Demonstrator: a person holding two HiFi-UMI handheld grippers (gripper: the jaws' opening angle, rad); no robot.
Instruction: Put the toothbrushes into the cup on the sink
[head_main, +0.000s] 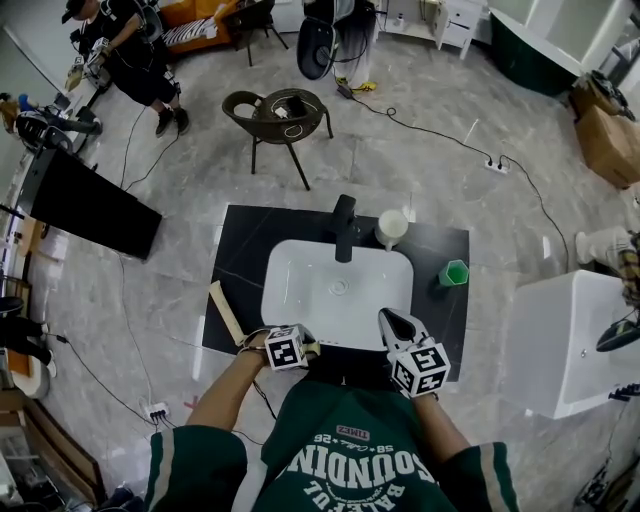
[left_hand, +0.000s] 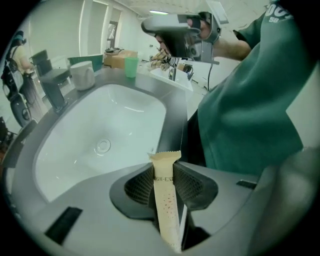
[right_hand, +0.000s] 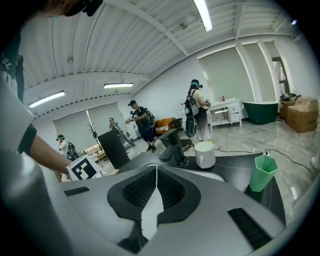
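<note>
Along the counter's (head_main: 240, 250) left edge lies a beige packet (head_main: 226, 313), perhaps another toothbrush. My left gripper (left_hand: 166, 170) grips a wrapped toothbrush (left_hand: 166, 205) over the sink's (head_main: 300, 290) front rim, lengthwise between the jaws, tip toward the basin. Behind stand faucet (head_main: 344, 228), white cup (head_main: 391, 228), green cup (head_main: 454, 273). My right gripper (right_hand: 156, 172) is clenched, empty.

The cream toothbrush wrapper (left_hand: 165, 200) carries a line of dark capitals near its top, of which "IGH-EN" shows, the rest lost at its edges; the green shirt (head_main: 310, 425) bears large white capitals, upside down in the head view, with "OUNDIN" legible; smaller print there looks like "58" and "26"; the remaining lines are too small to read
</note>
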